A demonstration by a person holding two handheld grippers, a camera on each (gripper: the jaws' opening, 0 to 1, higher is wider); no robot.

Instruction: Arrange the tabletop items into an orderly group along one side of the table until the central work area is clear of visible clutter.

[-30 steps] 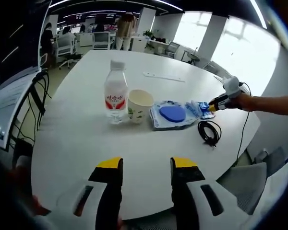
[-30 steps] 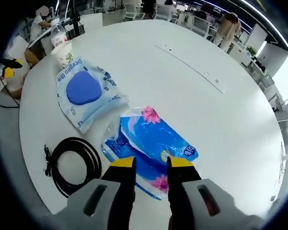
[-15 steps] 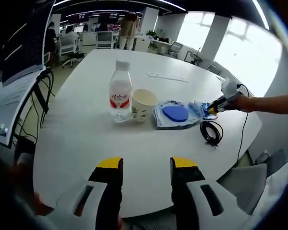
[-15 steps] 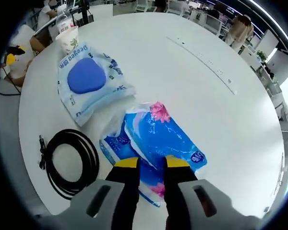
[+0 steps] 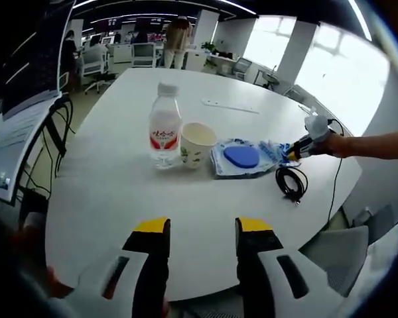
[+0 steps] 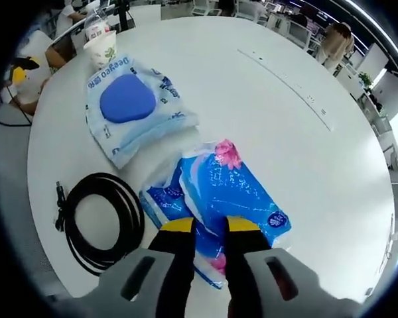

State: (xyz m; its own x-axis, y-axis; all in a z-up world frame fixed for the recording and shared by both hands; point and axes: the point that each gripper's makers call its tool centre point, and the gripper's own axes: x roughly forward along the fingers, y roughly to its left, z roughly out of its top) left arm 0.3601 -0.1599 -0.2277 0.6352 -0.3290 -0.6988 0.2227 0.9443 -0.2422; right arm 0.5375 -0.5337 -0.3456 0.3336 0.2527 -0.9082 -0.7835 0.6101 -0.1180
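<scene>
Pack [image 6: 219, 192] sat pinched in my right gripper [image 6: 210, 225] for dragging toward eleven o'clock; left gripper [image 5: 201, 226] hovered apart.

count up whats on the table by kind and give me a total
water bottle: 1
paper cup: 1
plastic packets: 2, the pale one with the blue pad and the blue flowered one
coiled black cable: 1
total: 5
</scene>
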